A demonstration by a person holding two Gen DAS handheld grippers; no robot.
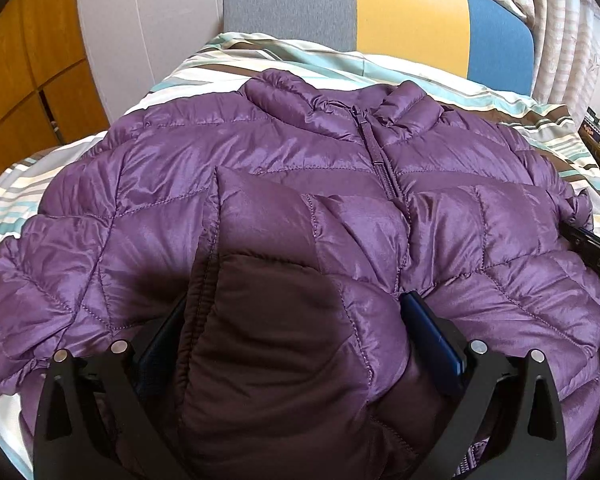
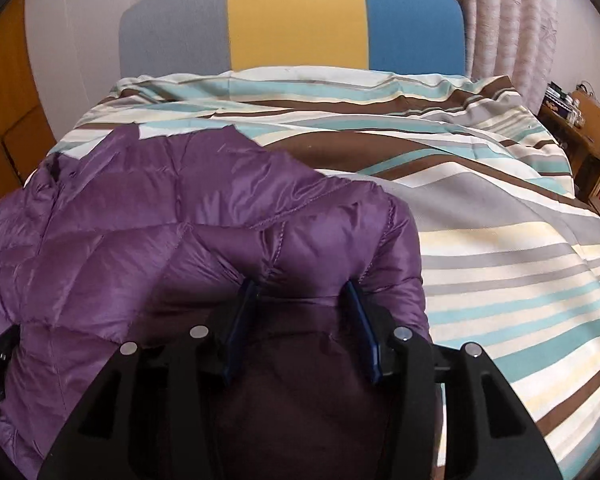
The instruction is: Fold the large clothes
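Note:
A purple quilted down jacket (image 1: 300, 168) lies front-up on the striped bed cover (image 1: 228, 60), zipped, with its collar toward the headboard. Its lower part is folded up over the chest. My left gripper (image 1: 296, 300) stands wide, open around that folded puffy bulk; the blue face of its right pad (image 1: 434, 336) shows bare. In the right wrist view, my right gripper (image 2: 300, 284) has a bunched edge of the jacket (image 2: 188, 232) between its blue pads, with creases running out from both fingertips.
The bed cover (image 2: 480, 208) stretches out to the right of the jacket. A grey, yellow and blue headboard (image 2: 296, 20) stands behind. Wooden cupboards (image 1: 24, 80) are at the left, and a cluttered wooden shelf (image 2: 580, 128) and curtains are at the right.

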